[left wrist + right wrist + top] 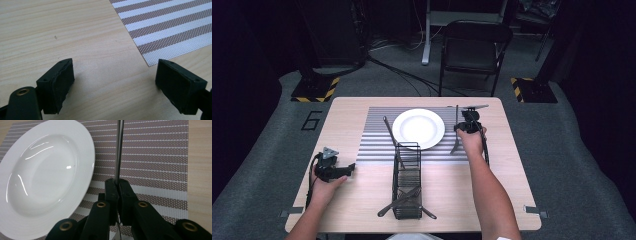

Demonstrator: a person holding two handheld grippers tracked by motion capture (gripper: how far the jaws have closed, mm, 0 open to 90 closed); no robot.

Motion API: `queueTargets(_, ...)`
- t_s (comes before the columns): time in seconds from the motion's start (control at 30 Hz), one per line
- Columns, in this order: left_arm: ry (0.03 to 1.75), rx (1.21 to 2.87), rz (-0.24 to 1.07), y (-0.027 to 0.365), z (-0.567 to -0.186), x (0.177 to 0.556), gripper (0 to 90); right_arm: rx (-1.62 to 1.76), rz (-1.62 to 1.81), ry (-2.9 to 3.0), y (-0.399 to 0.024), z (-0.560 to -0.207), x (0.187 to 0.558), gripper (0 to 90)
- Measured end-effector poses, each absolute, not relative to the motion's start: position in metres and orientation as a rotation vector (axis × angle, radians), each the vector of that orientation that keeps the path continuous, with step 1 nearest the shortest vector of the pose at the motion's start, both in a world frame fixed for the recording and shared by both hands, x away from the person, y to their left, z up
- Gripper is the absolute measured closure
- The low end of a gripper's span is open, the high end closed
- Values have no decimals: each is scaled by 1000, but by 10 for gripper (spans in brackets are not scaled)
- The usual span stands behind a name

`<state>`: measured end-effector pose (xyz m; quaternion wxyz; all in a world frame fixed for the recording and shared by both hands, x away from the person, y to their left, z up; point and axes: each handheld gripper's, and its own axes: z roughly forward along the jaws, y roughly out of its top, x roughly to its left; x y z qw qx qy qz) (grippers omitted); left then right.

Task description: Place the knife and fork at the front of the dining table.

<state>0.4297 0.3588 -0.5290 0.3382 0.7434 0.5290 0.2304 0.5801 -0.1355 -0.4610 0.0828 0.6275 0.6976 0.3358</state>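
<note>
A white plate (418, 128) (45, 177) lies on a striped placemat (377, 142) (155, 157). Just right of the plate, my right gripper (465, 127) (117, 182) is shut on a slim metal utensil (455, 144) (119, 150). Its handle runs away from the jaws over the mat, and I cannot tell what kind it is. A second dark utensil (389, 131) lies on the mat left of the plate. At the table's left, my left gripper (349, 169) (115, 75) stands open over bare wood near the placemat (170, 27) corner, with nothing between its jaws.
A black wire caddy (407, 180) stands at the front middle of the table with several utensils in it, some sticking out at its near end. A dark folding chair (474, 47) stands beyond the far edge, with cables on the floor.
</note>
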Motion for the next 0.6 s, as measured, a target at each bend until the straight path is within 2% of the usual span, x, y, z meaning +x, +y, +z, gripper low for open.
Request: queueTargets(0.6,1377,1939,599,359,-529,430,153,2022,1027,1978,-135,-487,597,875)
